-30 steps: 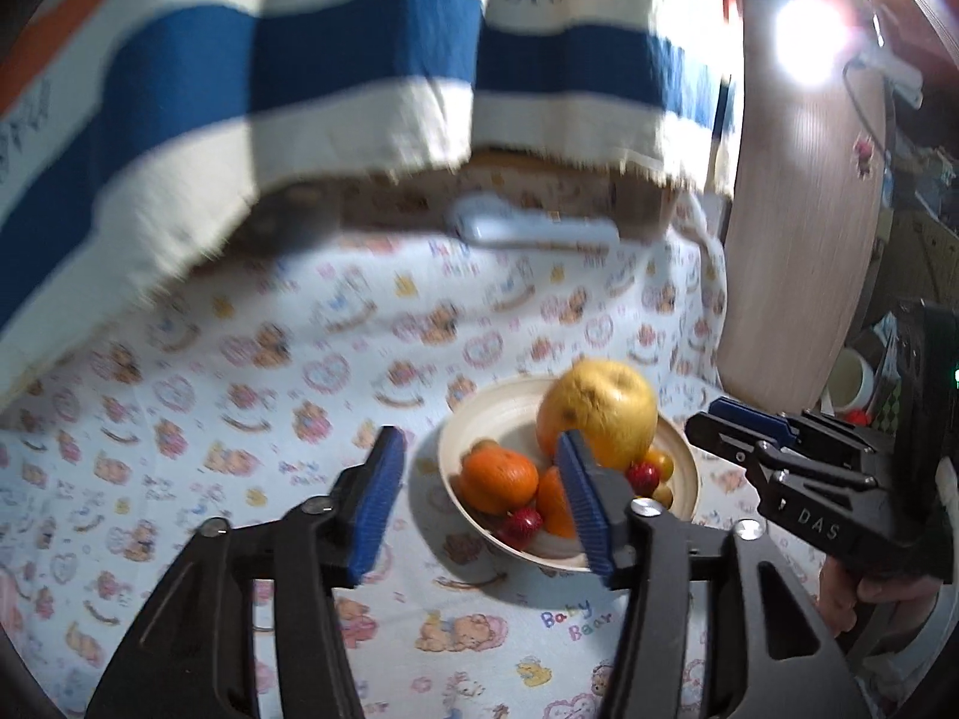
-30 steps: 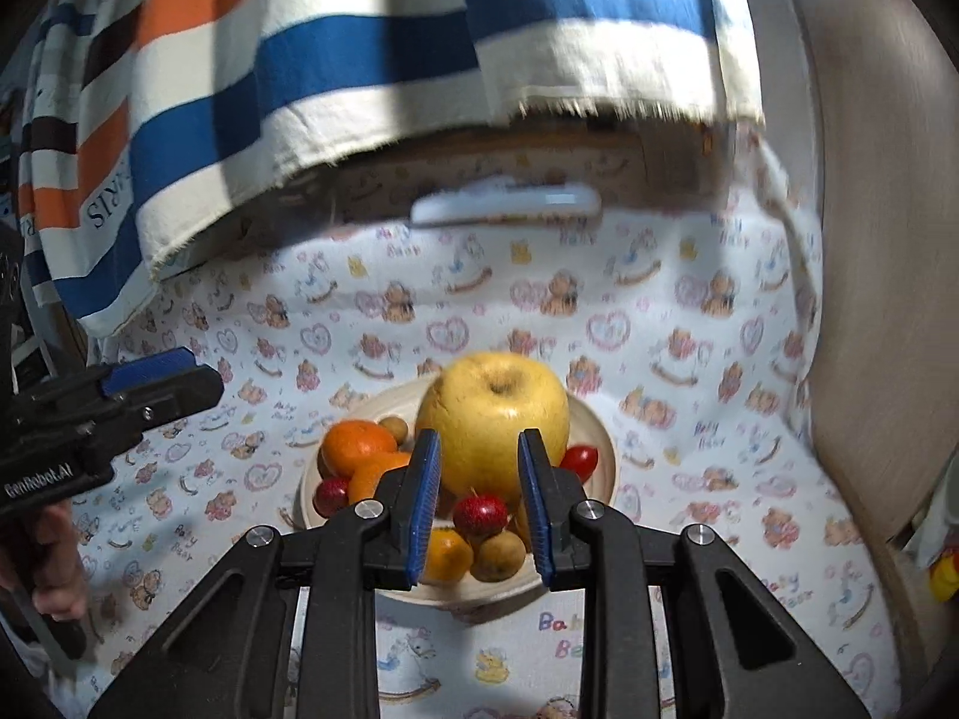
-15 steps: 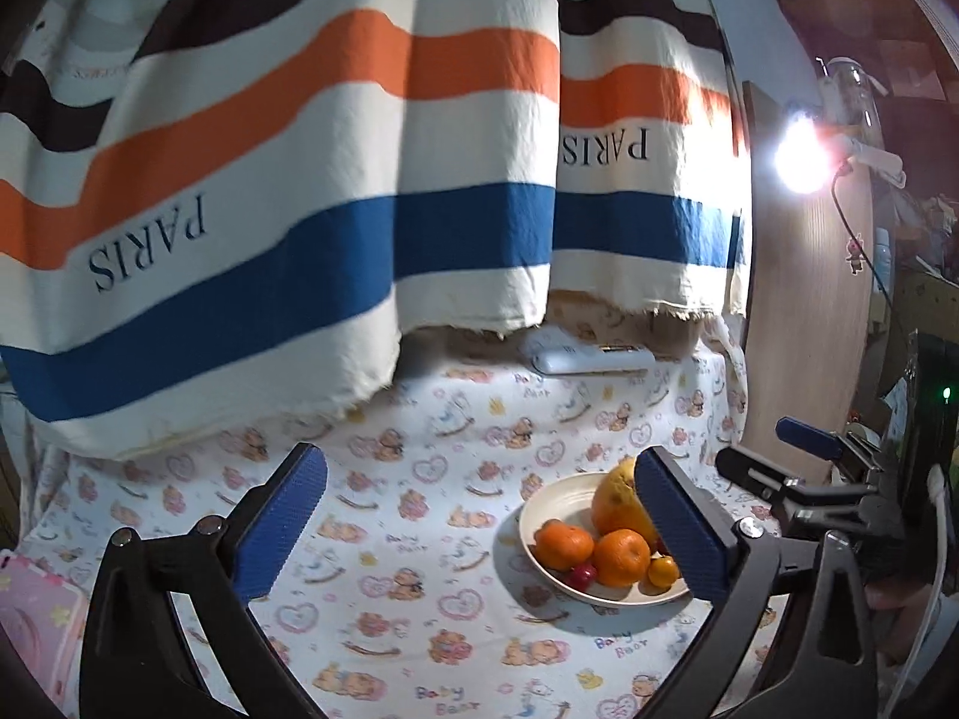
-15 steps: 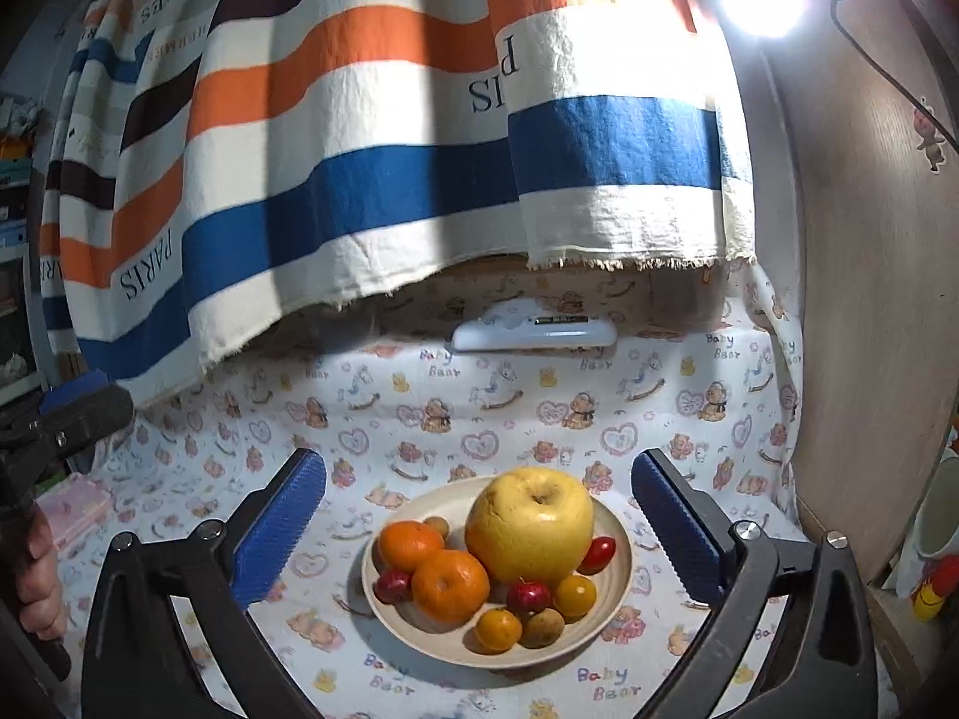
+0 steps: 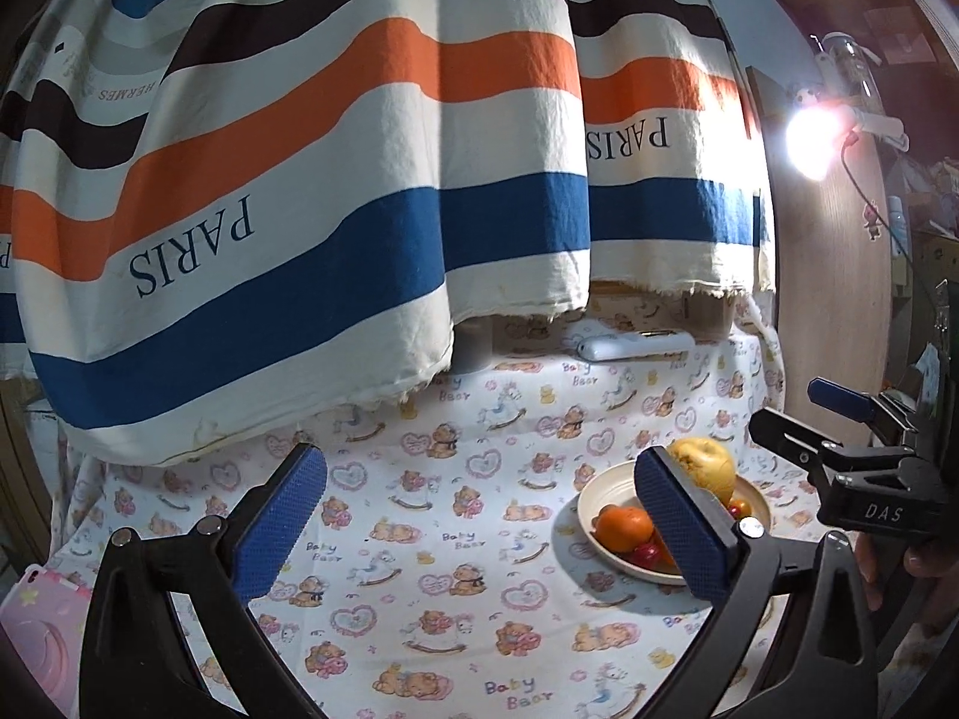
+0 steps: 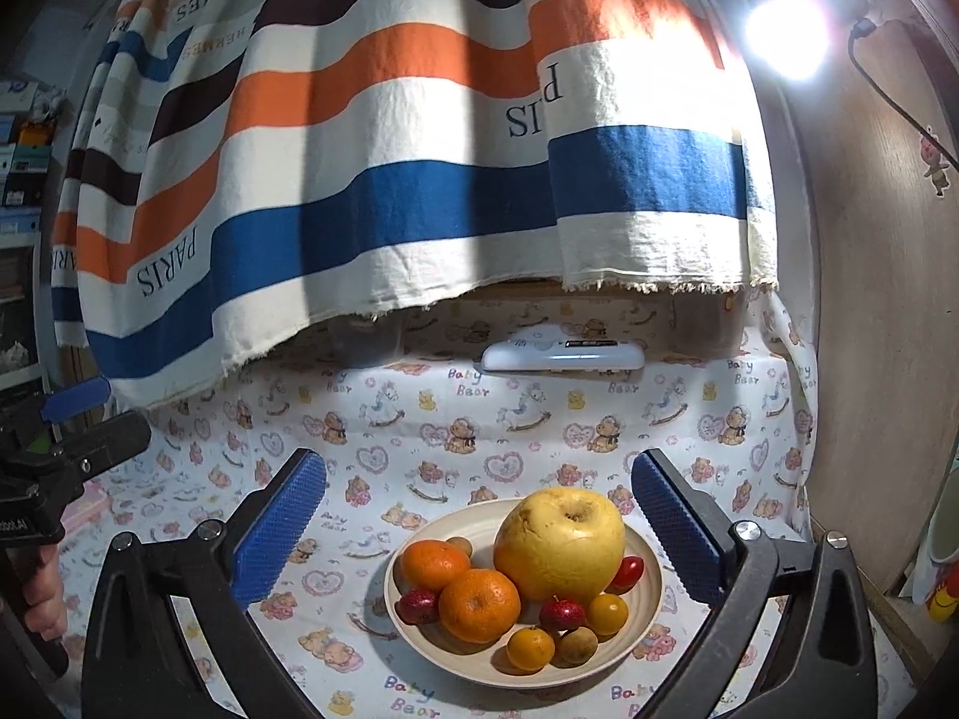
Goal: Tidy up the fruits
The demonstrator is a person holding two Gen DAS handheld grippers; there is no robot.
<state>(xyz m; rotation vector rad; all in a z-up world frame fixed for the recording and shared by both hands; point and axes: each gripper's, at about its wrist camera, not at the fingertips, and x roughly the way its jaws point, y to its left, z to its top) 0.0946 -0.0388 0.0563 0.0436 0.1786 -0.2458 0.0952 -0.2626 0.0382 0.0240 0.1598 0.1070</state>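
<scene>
A striped curtain point(image 6: 419, 138) printed "PARIS" hangs beyond both grippers, its frayed hem just above the far edge of a table under a Baby Bear print cloth point(image 5: 455, 479). A wooden panel point(image 6: 887, 323) stands to the right of the right gripper point(image 6: 479, 524), with a bright lamp point(image 6: 785, 30) above it. Between and just ahead of that gripper's widely spread blue pads, which grip nothing, sits a cream bowl point(image 6: 650, 581) of fruit: a large yellow pomelo-like fruit point(image 6: 560, 545) at the back, two oranges point(image 6: 476, 605) to its left, and small red and yellow fruits along the near rim. Beyond the bowl, a white remote-like device point(image 6: 563, 355) lies under the curtain hem. The left gripper point(image 5: 479, 524), jaws also spread wide and empty, has the bowl point(image 5: 590, 503) ahead, behind its right pad. A hand point(image 6: 42, 590) holds its handle.
</scene>
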